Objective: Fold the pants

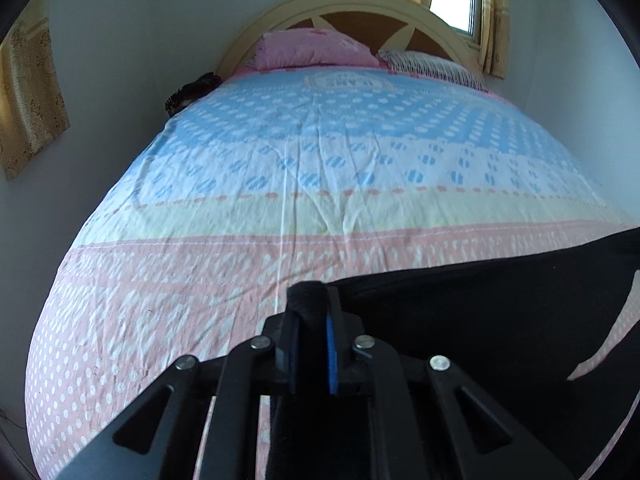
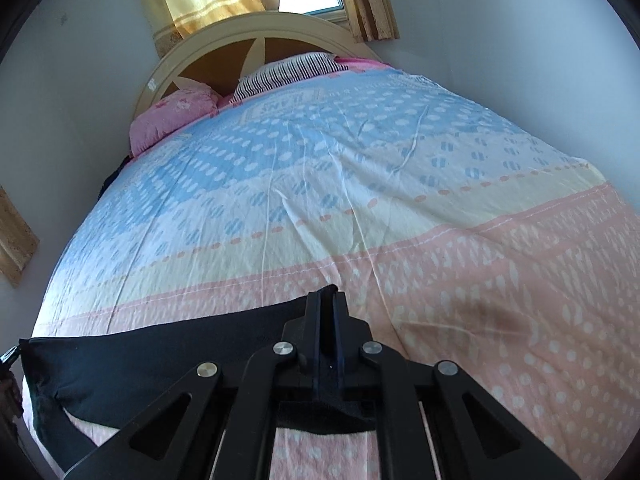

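Black pants [image 1: 480, 304] hang stretched between my two grippers, just above the near end of the bed. My left gripper [image 1: 312, 292] is shut on one corner of the pants' upper edge; the cloth runs off to the right and sags below. In the right wrist view, my right gripper [image 2: 328, 300] is shut on the other corner, and the pants [image 2: 160, 356] run off to the left, where the left gripper's tip [image 2: 10, 354] shows at the frame edge. The lower part of the pants is hidden under the grippers.
The bed [image 1: 300, 168] has a blue, yellow and pink patterned sheet. A pink pillow [image 1: 316, 48] and a striped pillow [image 1: 432, 64] lie by the headboard [image 1: 360, 4]. A dark object [image 1: 192, 92] sits at the bed's far left edge. Walls stand close on both sides.
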The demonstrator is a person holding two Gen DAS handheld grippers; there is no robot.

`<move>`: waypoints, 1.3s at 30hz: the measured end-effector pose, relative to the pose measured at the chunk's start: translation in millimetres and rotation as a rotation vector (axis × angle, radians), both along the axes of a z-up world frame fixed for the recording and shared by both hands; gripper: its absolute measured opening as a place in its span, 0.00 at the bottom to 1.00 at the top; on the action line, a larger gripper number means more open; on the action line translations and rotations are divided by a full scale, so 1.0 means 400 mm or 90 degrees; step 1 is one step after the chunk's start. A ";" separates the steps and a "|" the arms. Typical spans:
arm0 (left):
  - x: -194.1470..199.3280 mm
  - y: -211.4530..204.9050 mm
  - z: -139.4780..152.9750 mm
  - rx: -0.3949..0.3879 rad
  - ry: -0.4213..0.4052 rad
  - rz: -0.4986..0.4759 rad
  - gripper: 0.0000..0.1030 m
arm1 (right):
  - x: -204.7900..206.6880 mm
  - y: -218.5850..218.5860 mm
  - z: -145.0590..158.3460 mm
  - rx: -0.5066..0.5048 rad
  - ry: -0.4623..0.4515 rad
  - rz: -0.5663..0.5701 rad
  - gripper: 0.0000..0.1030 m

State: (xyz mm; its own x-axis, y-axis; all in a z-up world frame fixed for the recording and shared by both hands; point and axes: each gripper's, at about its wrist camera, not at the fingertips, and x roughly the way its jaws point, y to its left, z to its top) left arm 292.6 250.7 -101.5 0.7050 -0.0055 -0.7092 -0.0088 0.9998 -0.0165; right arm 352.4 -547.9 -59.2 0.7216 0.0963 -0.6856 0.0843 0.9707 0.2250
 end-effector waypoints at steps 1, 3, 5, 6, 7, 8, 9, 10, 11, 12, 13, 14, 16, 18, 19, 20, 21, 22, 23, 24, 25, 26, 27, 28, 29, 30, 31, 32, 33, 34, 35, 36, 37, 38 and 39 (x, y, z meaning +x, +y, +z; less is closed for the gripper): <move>-0.014 0.007 0.010 -0.012 -0.014 0.000 0.11 | -0.022 -0.001 0.009 0.005 -0.011 0.002 0.05; -0.043 0.017 0.023 -0.031 -0.031 0.001 0.11 | -0.058 -0.003 0.023 0.015 -0.026 0.008 0.05; -0.070 0.018 0.032 -0.046 -0.043 -0.003 0.11 | -0.102 -0.004 0.034 0.025 -0.045 0.014 0.05; -0.085 0.018 0.035 -0.050 -0.049 -0.006 0.11 | -0.122 -0.006 0.038 0.031 -0.052 0.016 0.05; -0.100 0.018 0.038 -0.055 -0.057 -0.011 0.11 | -0.141 -0.008 0.041 0.035 -0.057 0.018 0.05; -0.116 0.020 0.040 -0.059 -0.063 -0.014 0.11 | -0.163 -0.012 0.042 0.039 -0.060 0.019 0.05; -0.132 0.020 0.043 -0.062 -0.068 -0.017 0.11 | -0.186 -0.014 0.043 0.042 -0.063 0.023 0.05; -0.148 0.023 0.044 -0.065 -0.073 -0.019 0.11 | -0.205 -0.018 0.043 0.044 -0.067 0.025 0.05; -0.154 0.027 0.044 -0.072 -0.078 -0.021 0.11 | -0.226 -0.025 0.042 0.047 -0.070 0.025 0.05; -0.167 0.032 0.042 -0.080 -0.082 -0.024 0.11 | -0.247 -0.031 0.040 0.053 -0.073 0.026 0.05; -0.181 0.038 0.039 -0.086 -0.088 -0.025 0.11 | -0.270 -0.036 0.038 0.058 -0.077 0.027 0.05; -0.197 0.042 0.036 -0.094 -0.093 -0.028 0.11 | -0.290 -0.042 0.034 0.061 -0.079 0.027 0.04; -0.232 0.046 0.028 -0.102 -0.103 -0.033 0.11 | -0.330 -0.058 0.024 0.070 -0.080 0.021 0.04; -0.261 0.055 0.014 -0.113 -0.103 -0.033 0.11 | -0.367 -0.068 0.011 0.075 -0.075 0.016 0.04; -0.276 0.058 0.008 -0.119 -0.104 -0.033 0.11 | -0.386 -0.074 0.004 0.077 -0.072 0.013 0.04; -0.289 0.062 0.000 -0.122 -0.104 -0.033 0.11 | -0.415 -0.084 -0.008 0.082 -0.063 0.009 0.04; -0.302 0.064 -0.005 -0.124 -0.104 -0.034 0.11 | -0.415 -0.084 -0.008 0.082 -0.063 0.009 0.04; -0.318 0.065 -0.013 -0.124 -0.106 -0.035 0.11 | -0.449 -0.091 -0.023 0.081 -0.055 0.005 0.04; -0.332 0.066 -0.021 -0.125 -0.106 -0.036 0.11 | -0.449 -0.091 -0.023 0.081 -0.055 0.005 0.04; -0.343 0.067 -0.030 -0.126 -0.103 -0.039 0.11 | -0.464 -0.095 -0.030 0.083 -0.050 0.003 0.04; -0.356 0.065 -0.039 -0.126 -0.100 -0.041 0.11 | -0.491 -0.102 -0.047 0.081 -0.036 -0.001 0.04; -0.365 0.062 -0.049 -0.123 -0.095 -0.046 0.11 | -0.491 -0.102 -0.047 0.081 -0.036 -0.001 0.04; -0.373 0.056 -0.059 -0.119 -0.091 -0.051 0.11 | -0.503 -0.106 -0.056 0.080 -0.031 -0.004 0.04; -0.380 0.050 -0.069 -0.115 -0.086 -0.055 0.11 | -0.515 -0.111 -0.065 0.082 -0.026 -0.007 0.04; -0.385 0.045 -0.078 -0.109 -0.082 -0.056 0.11 | -0.527 -0.116 -0.077 0.082 -0.018 -0.011 0.04; -0.388 0.042 -0.087 -0.105 -0.078 -0.058 0.11 | -0.534 -0.118 -0.088 0.079 -0.009 -0.016 0.04; -0.392 0.041 -0.095 -0.102 -0.076 -0.057 0.11 | -0.540 -0.119 -0.096 0.075 -0.001 -0.019 0.03; -0.394 0.043 -0.102 -0.100 -0.075 -0.056 0.11 | -0.547 -0.118 -0.104 0.063 0.009 -0.026 0.02; -0.396 0.044 -0.108 -0.099 -0.073 -0.054 0.11 | -0.553 -0.121 -0.108 0.052 0.015 -0.034 0.02; -0.398 0.044 -0.112 -0.095 -0.073 -0.054 0.11 | -0.558 -0.127 -0.109 0.046 0.017 -0.043 0.02; -0.401 0.043 -0.115 -0.091 -0.073 -0.054 0.11 | -0.569 -0.138 -0.104 0.052 0.011 -0.053 0.03; -0.405 0.043 -0.117 -0.089 -0.074 -0.053 0.11 | -0.580 -0.147 -0.096 0.060 0.005 -0.065 0.04; -0.408 0.043 -0.117 -0.089 -0.075 -0.053 0.11 | -0.591 -0.146 -0.082 0.052 0.000 -0.073 0.06; -0.411 0.043 -0.117 -0.087 -0.077 -0.054 0.11 | -0.600 -0.134 -0.064 0.032 -0.008 -0.070 0.09; -0.411 0.043 -0.116 -0.087 -0.078 -0.053 0.11 | -0.613 -0.079 -0.029 -0.025 -0.022 -0.043 0.19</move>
